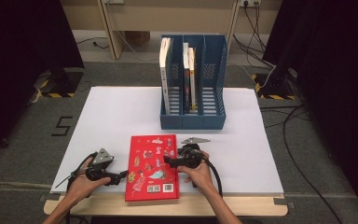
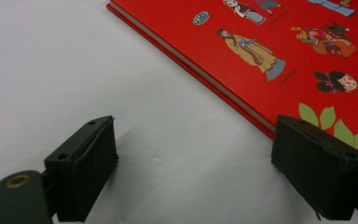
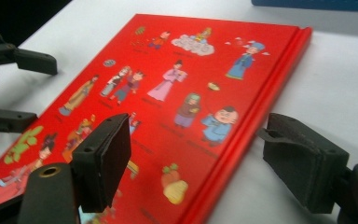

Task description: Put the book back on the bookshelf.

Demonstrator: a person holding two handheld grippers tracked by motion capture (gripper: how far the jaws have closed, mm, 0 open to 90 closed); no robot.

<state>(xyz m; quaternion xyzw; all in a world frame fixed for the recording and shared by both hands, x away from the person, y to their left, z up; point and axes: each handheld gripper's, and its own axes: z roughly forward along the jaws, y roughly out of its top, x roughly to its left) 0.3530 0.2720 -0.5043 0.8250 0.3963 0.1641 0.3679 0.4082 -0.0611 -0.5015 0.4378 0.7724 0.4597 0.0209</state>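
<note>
Left hand (image 1: 81, 184) low at the near left of the counter (image 1: 112, 112), wrist in from the bottom edge, holding the left gripper (image 1: 119, 176) level and pointed rightward at the red book (image 1: 151, 166). Jaws apart with nothing between them but bare white surface; in the left gripper view, one jaw standing just in front of the book's long page edge, the other well clear on the open counter. No contact with the cover to be made out.

Right hand (image 1: 199, 173) at the book's opposite side, holding the right gripper (image 1: 168, 161) turned leftward over the cover. Jaws wide, straddling the spine edge in the right gripper view: one above the pictured cover, one over the white counter beside the spine. Pads not pressing on anything; whether they hover or rest cannot be told.

Red book flat, closed, at the near middle of the counter, its near end at the front edge. Near corner of the cover cut off in both gripper views; print on the cover too blurred to read. Left gripper's jaws seen again, far off, at the left of the right gripper view.

Blue file rack (image 1: 193, 84) upright behind, well apart from the book, holding a few standing books (image 1: 166, 74); rightmost compartment open. Broad white room left and right of the book.
</note>
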